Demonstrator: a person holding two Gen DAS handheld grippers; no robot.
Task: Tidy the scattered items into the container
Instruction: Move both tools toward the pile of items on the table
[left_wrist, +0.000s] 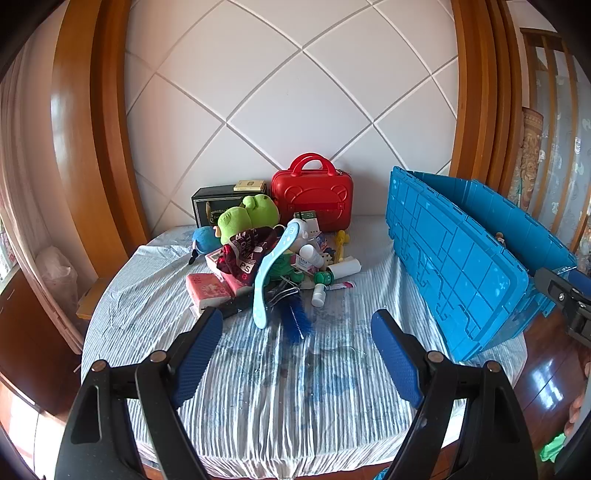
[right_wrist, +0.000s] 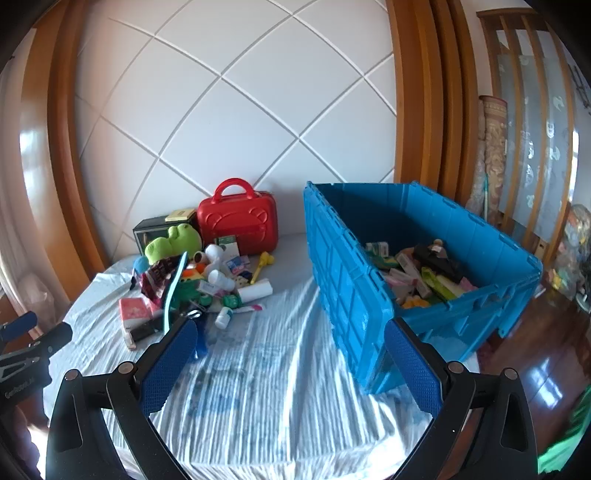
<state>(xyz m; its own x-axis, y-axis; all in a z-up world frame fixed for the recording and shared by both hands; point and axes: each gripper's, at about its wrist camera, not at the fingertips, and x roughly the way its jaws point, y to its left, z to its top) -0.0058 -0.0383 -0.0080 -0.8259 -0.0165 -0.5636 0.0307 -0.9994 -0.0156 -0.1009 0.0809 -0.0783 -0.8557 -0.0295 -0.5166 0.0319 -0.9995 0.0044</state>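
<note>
A pile of scattered items (left_wrist: 273, 266) lies on a round table with a striped blue-white cloth (left_wrist: 280, 384): a green frog plush (left_wrist: 247, 218), a light blue shoehorn-like piece (left_wrist: 266, 280), a blue bottle brush (left_wrist: 295, 321), pink packets (left_wrist: 207, 288), small white bottles (left_wrist: 317, 295). The pile also shows in the right wrist view (right_wrist: 192, 280). A blue crate (right_wrist: 417, 273) stands at the right and holds several items. My left gripper (left_wrist: 297, 332) is open and empty, in front of the pile. My right gripper (right_wrist: 291, 339) is open and empty, between the pile and the crate.
A red case (left_wrist: 312, 195) and a dark box (left_wrist: 218, 206) stand at the back by the tiled wall. The crate's open lid (left_wrist: 450, 266) hangs toward the pile. The right gripper's body (left_wrist: 565, 299) shows at the left wrist view's right edge. A wooden floor lies on the right.
</note>
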